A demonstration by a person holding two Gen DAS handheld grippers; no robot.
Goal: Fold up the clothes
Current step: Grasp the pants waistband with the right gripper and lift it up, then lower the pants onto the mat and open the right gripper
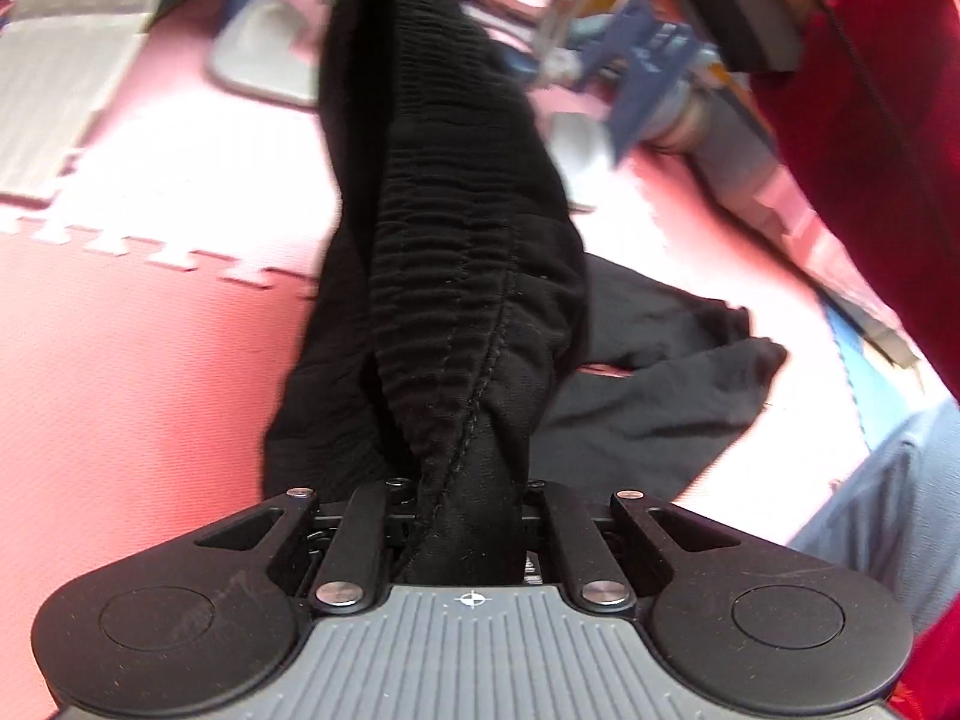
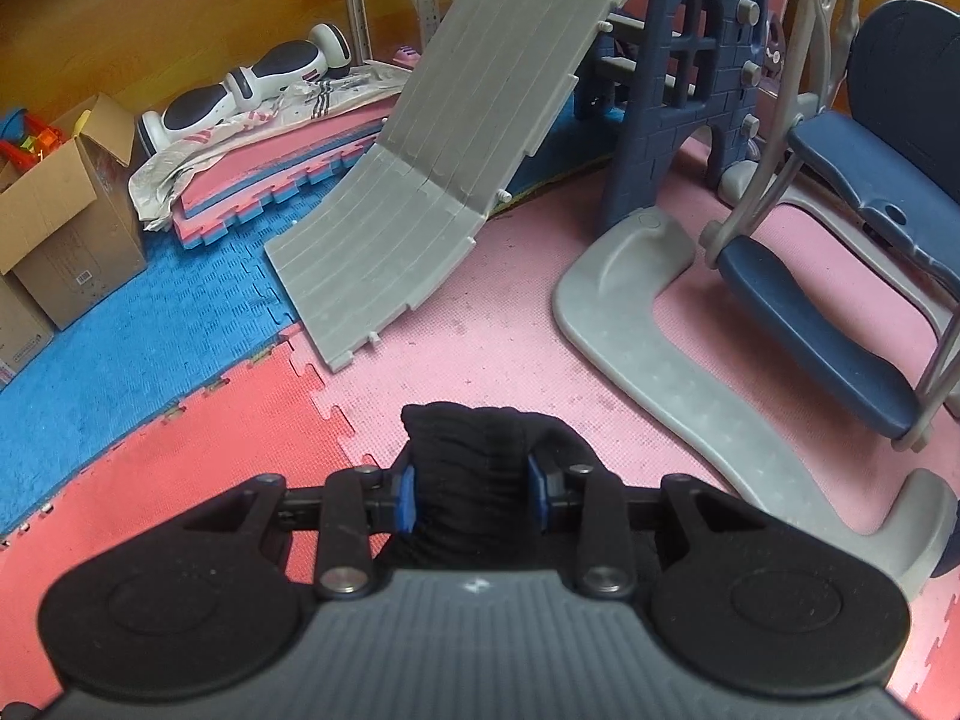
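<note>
Gripping black pants [image 1: 456, 252] with both tools: left gripper [image 1: 465, 516] clamped on the elastic waistband, which stretches taut away from it; right gripper [image 2: 474, 495] pinching another bunched waistband section between blue pads [image 2: 407, 495]. Pant legs trail onto the pink foam mat [image 1: 120, 360]. Grey slide [image 2: 432, 138] beyond.

Your left gripper [image 1: 468, 510] is matte black, with two round side lobes, silver screws at the link pivots and a ribbed grey body carrying a small white crosshair mark. Your right gripper [image 2: 474, 495] is built the same, with blue pads [image 2: 407, 501] on its fingers. You wear a red sleeve [image 1: 870, 138] and light blue jeans [image 1: 888, 492]
</note>
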